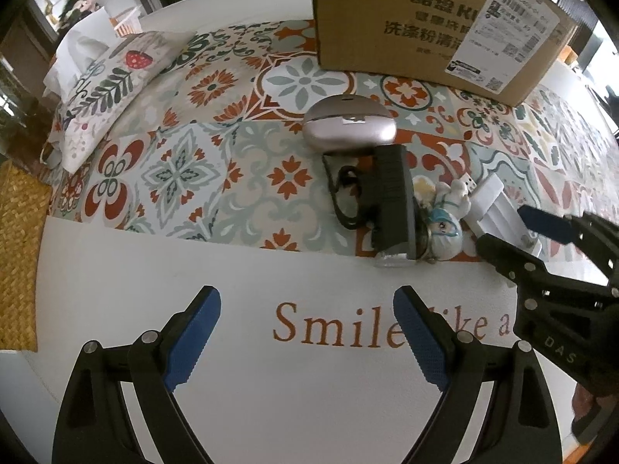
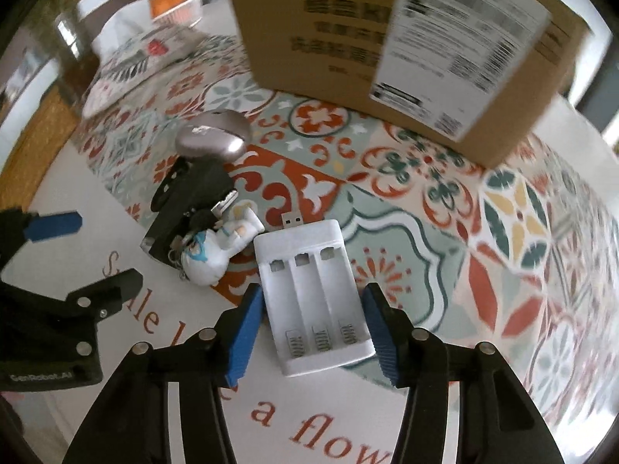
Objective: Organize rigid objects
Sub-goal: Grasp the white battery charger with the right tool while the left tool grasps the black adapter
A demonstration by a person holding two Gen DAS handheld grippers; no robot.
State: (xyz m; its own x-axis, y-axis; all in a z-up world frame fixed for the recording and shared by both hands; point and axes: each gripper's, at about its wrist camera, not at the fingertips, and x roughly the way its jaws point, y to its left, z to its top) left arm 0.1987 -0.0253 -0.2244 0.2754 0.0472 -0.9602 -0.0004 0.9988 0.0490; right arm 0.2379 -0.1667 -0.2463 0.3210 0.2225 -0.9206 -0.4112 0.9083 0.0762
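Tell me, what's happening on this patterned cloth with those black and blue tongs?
A person is tidying small items with two hand-held tools. The right tool straddles a white battery charger, its blue pads close beside it but not clearly pressing. The left tool hangs open over the white cloth border, holding nothing. A black adapter, a figurine, a silver case and a cardboard box sit nearby.

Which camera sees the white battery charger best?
The right wrist view: the white battery charger lies whole between the right tool, showing three slots and its plug. The left wrist view catches only a sliver of it, mostly hidden behind that tool.
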